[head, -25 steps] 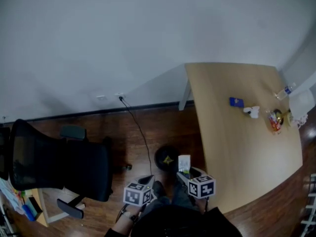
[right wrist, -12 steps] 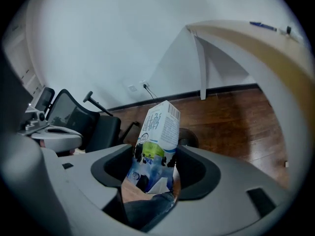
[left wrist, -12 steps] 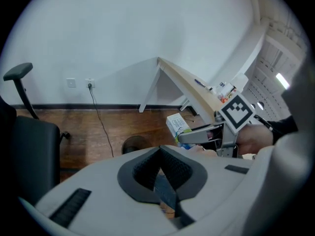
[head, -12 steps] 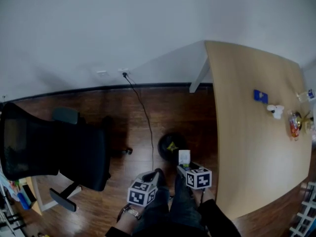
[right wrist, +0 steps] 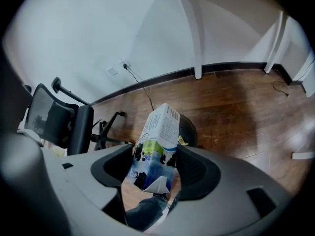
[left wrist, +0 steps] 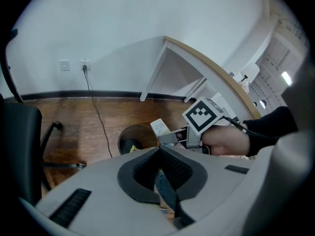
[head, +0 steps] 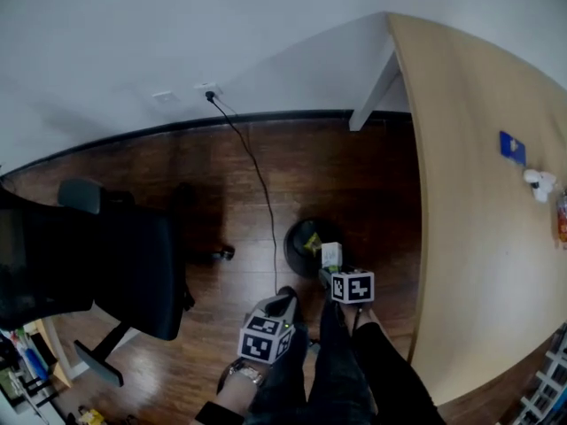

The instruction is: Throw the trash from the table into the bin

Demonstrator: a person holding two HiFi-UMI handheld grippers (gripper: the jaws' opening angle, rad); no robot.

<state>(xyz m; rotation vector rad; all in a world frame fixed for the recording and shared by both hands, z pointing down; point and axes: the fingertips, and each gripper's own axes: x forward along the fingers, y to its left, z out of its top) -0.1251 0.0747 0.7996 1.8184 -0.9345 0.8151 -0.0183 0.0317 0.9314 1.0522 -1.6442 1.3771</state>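
Observation:
A white, blue and green milk carton (right wrist: 155, 146) stands tilted between the jaws of my right gripper (right wrist: 155, 157), which is shut on it. In the head view the carton (head: 330, 255) hangs at the near rim of the round black bin (head: 307, 244) on the floor, with the right gripper (head: 330, 271) just behind it. A yellow wrapper (head: 310, 241) lies inside the bin. My left gripper (head: 282, 305) is lower left of the bin, its jaws together with nothing between them. The left gripper view shows the bin (left wrist: 134, 137) and the carton (left wrist: 159, 127) ahead.
The wooden table (head: 478, 246) runs along the right, with a blue item (head: 511, 147) and white crumpled paper (head: 538, 182) on it. A black office chair (head: 89, 255) stands at the left. A cable (head: 257, 180) runs from the wall socket across the floor. The person's legs are below.
Both grippers have sunk toward the floor and the head has tilted down. The carton, still gripped, has come down close to the bin's rim.

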